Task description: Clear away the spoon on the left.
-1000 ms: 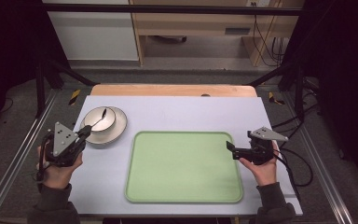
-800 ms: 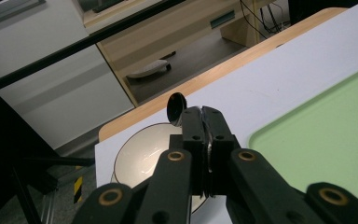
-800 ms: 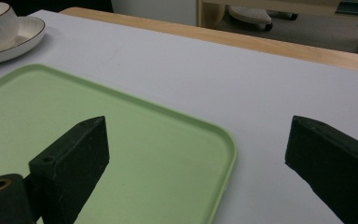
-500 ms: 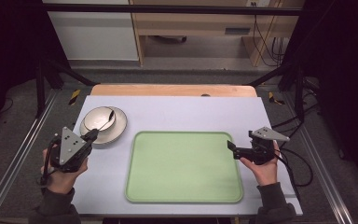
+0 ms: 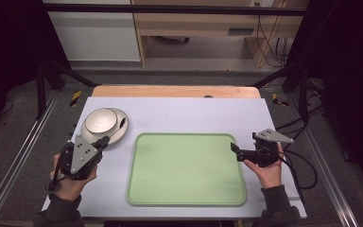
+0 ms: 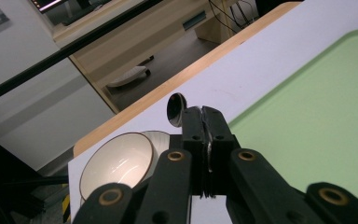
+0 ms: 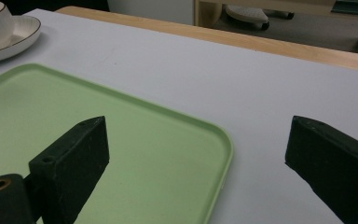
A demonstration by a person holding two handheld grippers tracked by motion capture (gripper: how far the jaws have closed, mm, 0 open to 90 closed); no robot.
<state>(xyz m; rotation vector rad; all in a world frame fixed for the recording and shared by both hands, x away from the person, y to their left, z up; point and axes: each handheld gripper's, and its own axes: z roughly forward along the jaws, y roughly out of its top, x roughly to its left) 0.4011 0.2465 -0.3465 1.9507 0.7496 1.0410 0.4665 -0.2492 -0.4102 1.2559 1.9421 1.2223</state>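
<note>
While the left gripper (image 6: 204, 122) clamps its jaws on a dark metal spoon (image 6: 175, 109), whose handle is hidden between them, the cream brown-rimmed bowl (image 5: 100, 120) on its saucer (image 5: 119, 134) sits just beyond. At right, the right gripper (image 5: 234, 150) gapes beside the green plastic tray (image 5: 184, 168).

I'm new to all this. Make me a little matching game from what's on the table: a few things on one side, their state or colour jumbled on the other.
Things:
1. left hand-held gripper
2. right hand-held gripper
3. tray
4. bowl

States or colours:
A. pale green, nothing lying on it
B. white, sitting on a saucer
C. jaws shut on a spoon
D. jaws wide open, holding nothing

Pairs: 1-C, 2-D, 3-A, 4-B
</note>
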